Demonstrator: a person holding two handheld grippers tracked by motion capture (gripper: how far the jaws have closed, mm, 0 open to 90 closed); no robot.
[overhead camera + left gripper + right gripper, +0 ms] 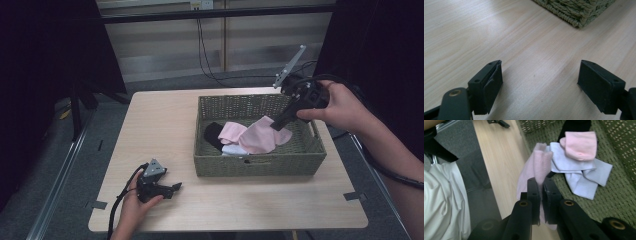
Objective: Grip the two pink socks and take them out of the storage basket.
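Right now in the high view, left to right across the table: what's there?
Left gripper resting open on the table → green woven basket → right gripper, shut on a pink sock over the basket.

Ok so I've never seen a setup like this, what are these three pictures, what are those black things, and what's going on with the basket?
A person sits at a wooden table holding a hand-held tool in each hand; each ends in two black jaws. One camera looks down from above; the other two ride on the tools and look along their jaws. The left tongs rest open near the table's front edge, with nothing between the jaws. The right tongs are shut on a pink sock, lifted over a green woven basket. In the basket lie a white sock, another pink sock and a black sock.
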